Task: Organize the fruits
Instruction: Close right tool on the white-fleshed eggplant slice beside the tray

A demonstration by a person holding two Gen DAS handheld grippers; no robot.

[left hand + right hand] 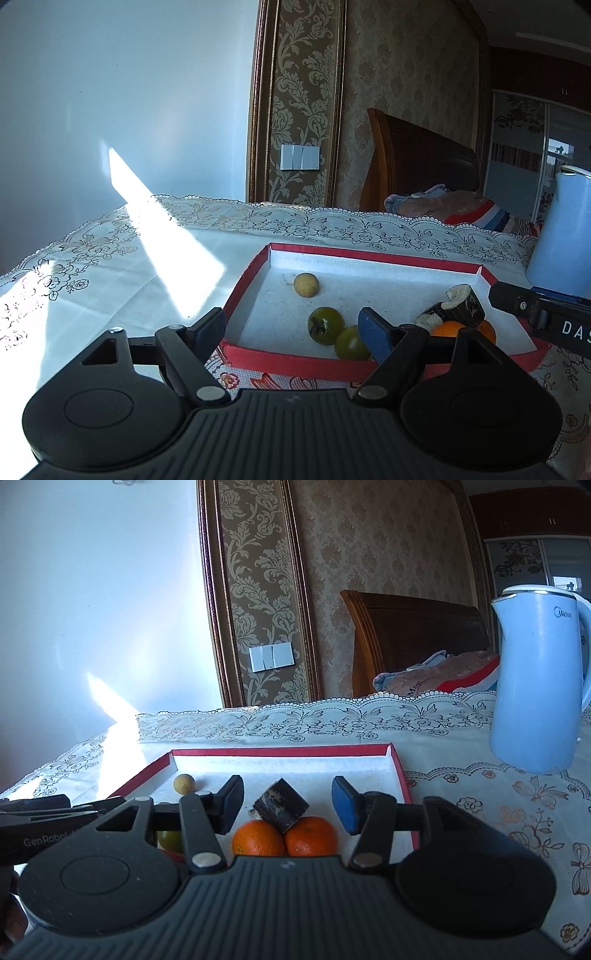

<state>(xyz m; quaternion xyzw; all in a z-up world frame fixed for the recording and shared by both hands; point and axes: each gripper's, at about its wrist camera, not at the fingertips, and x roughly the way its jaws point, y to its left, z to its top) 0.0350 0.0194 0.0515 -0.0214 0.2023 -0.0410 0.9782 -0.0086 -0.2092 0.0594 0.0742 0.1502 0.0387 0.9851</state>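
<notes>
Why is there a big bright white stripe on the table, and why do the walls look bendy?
Left wrist view: sunlight washes out the lace tablecloth in a glaring stripe. Right wrist view: the same glare sits at the far left. In both views, the fisheye lens bows the wallpaper frame; both look slightly hazy.
</notes>
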